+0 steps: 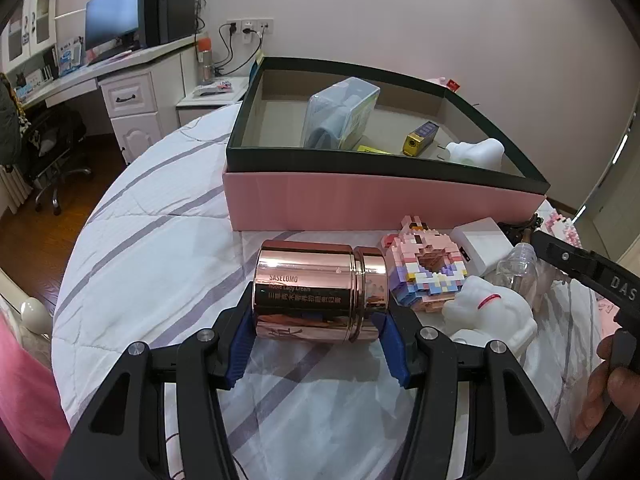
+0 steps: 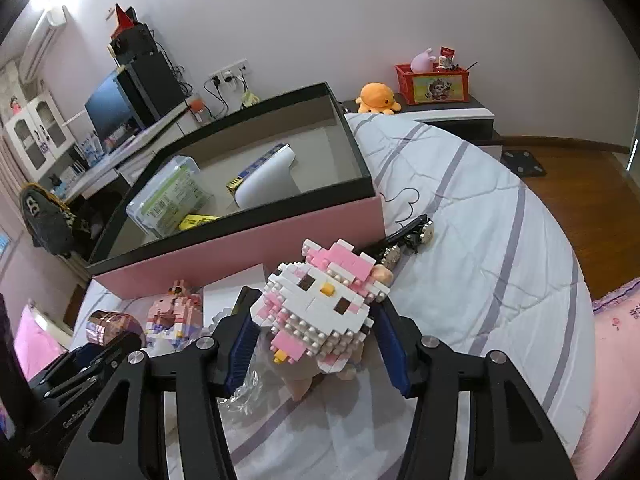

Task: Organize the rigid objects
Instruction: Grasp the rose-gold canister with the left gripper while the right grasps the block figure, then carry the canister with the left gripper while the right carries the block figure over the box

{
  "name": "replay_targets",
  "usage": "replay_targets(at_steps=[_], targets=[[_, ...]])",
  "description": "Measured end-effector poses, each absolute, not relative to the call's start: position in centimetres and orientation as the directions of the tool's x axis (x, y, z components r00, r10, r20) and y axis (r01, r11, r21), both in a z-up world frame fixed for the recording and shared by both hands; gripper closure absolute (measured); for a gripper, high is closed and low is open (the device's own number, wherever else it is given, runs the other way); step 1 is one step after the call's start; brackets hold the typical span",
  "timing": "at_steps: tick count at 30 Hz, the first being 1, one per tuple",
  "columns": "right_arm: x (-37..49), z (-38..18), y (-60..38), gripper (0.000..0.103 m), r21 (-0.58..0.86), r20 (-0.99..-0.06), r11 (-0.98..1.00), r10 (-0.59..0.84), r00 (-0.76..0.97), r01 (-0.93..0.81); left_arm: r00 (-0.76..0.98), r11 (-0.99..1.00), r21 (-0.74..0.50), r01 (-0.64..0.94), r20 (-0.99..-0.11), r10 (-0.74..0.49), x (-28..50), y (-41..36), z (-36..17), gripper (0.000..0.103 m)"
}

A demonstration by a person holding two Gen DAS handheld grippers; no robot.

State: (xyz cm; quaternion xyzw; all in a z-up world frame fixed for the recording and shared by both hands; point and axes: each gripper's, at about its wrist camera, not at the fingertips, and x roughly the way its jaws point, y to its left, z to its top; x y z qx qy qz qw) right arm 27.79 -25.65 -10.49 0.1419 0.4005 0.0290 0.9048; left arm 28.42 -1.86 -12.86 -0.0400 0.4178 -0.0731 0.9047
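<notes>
A shiny rose-gold jar [image 1: 320, 292] lies on its side on the striped quilt, and my left gripper [image 1: 316, 332] is shut on it, with a blue pad against each end. In the right wrist view a white and pink block-built cat head [image 2: 320, 304] sits tilted between the blue pads of my right gripper [image 2: 316, 340], which is shut on it. Behind both stands the pink box with a black rim [image 1: 360, 204] [image 2: 240, 248]. It holds a clear plastic case [image 1: 340, 116], a small yellow box [image 1: 420, 140] and a white piece [image 1: 476, 152].
Right of the jar lie a pink and purple block figure [image 1: 424, 268], a white cat figurine [image 1: 492, 312], a clear bottle [image 1: 516, 268] and a white box [image 1: 480, 240]. Dark watches [image 2: 412, 236] lie by the box corner. The quilt drops off to wooden floor [image 2: 580, 208]. A desk [image 1: 120, 68] stands at the left.
</notes>
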Motion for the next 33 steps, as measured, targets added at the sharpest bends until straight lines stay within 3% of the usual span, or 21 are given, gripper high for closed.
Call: replay_targets(at_steps=[3,16,33], targets=[[27.0,-9.9,-25.7,0.052,0.288,-0.694,0.957,0.178,0.697,0.043,0.642,0.986,-0.131,0.099,-0.749,-0.164,28.3,-1.9,-12.8,0.048],[25.0,-7.0,-24.8,0.052,0.290,-0.641,0.956,0.220,0.735,-0.033,0.668,0.987,-0.119,0.105,-0.727,-0.159,26.9,-1.5,-10.9,0.048],[28.8,-2.5,-22.9,0.052,0.251,-0.611,0.954,0.286,0.739,-0.162,0.770,0.984,-0.097,0.151,-0.612,-0.179,30.3,-1.4,-2.2,0.048]])
